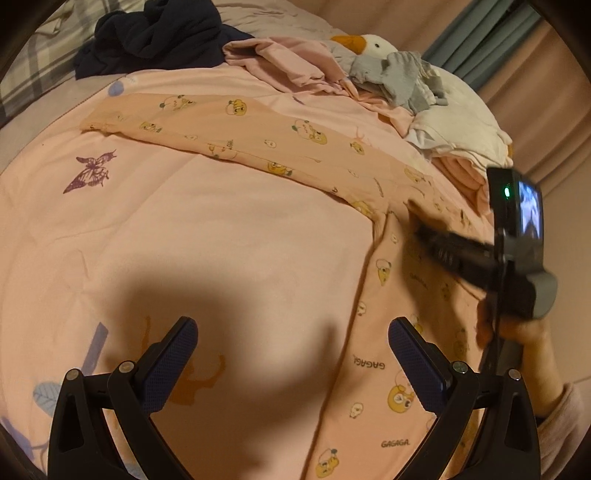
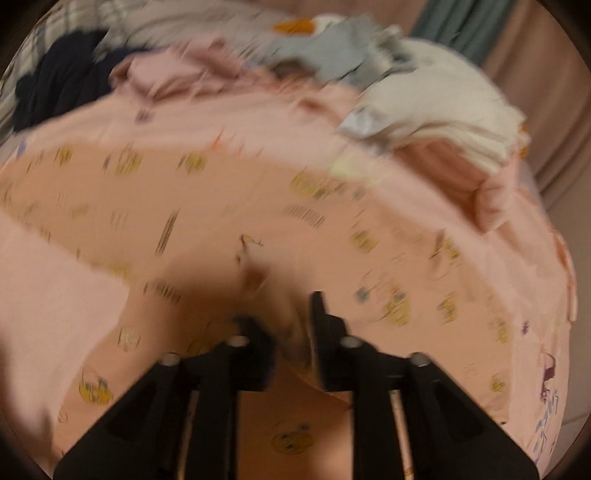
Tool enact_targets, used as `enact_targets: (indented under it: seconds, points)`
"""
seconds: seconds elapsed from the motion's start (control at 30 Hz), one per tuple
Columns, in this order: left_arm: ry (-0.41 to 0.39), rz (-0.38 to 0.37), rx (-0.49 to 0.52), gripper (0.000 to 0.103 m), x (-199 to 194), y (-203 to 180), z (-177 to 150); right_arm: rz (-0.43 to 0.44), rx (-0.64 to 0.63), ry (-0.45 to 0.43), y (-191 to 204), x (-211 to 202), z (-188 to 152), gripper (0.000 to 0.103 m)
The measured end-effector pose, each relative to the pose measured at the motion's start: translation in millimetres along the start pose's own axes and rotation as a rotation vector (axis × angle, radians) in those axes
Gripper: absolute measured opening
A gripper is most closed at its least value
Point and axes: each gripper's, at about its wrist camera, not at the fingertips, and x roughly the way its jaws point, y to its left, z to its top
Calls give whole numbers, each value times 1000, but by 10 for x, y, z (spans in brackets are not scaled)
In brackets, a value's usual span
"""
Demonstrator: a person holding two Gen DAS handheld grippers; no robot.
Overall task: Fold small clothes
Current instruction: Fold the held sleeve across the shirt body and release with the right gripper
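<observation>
Closest to the left wrist camera, the left gripper (image 1: 293,363) hangs with its fingers wide apart and nothing between them, above the pink bed cover (image 1: 207,236) and its own shadow.

On that large cover lies the pink printed garment (image 1: 280,147), and it is the thing to be folded. It is spread out nearly flat, in the middle and right part of the bed. One long part runs across the bed toward the far left, and another part comes down toward the camera on the right, so it makes an angle. It does not look folded into a compact shape yet; I judge that the folding of this piece is only in an early stage. The cloth is thin and soft, with small yellow cartoon figures and the word GAGAGA (printed several times).

Behind it, the pile of other clothes (image 1: 402,79) waits near a goose toy (image 1: 373,44), and a dark garment (image 1: 155,33) lies further back. Some white and pink pieces at the right look already stacked, though I cannot be sure.

Smaller, the right gripper (image 2: 286,321) is low over the garment. Its fingers stand a little apart; the view is blurred, and cloth seems to sit in the gap, but I cannot tell if they hold it.
</observation>
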Motion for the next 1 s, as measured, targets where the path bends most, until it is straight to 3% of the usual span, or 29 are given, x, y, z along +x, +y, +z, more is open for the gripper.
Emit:
enact_targets:
  seconds: [0.03, 0.07, 0.13, 0.27, 0.33, 0.37, 0.43, 0.53, 0.67, 0.77, 0.87, 1.0]
  points:
    - [-1, -1, -10, 102, 4, 24, 11, 20, -1, 13, 6, 8, -19, 50]
    - [-1, -3, -19, 102, 7, 40, 19, 44, 9, 5, -19, -25, -40, 53]
    - [-4, -13, -40, 102, 8, 84, 39, 125, 57, -38, -150, -159, -53, 55]
    - [-18, -52, -98, 102, -16, 209, 86, 341, 291, -106, -658, -354, -69, 59]
    - [-28, -85, -132, 102, -36, 286, 122, 396, 385, -120, -826, -338, -111, 56]
    - [-34, -103, -151, 102, -45, 333, 153, 401, 409, -125, -851, -313, -134, 53]
    - [-52, -136, -196, 102, -91, 462, 215, 382, 412, -114, -783, -217, -143, 33]
    - [-81, -158, -256, 102, -166, 666, 314, 402, 402, -106, -591, -86, -147, 21]
    - [-120, -180, -337, 102, -253, 964, 484, 451, 347, -105, -199, 41, -148, 21]
    - [-150, -178, -379, 102, -281, 1159, 636, 402, 270, -56, 33, 213, -160, 21]
    - [-155, -208, -418, 102, -267, 1326, 794, 357, 190, -81, 152, 121, -126, 23]
    - [-184, -299, -490, 102, -174, 1558, 1009, 416, 217, -154, 27, -138, -143, 24]
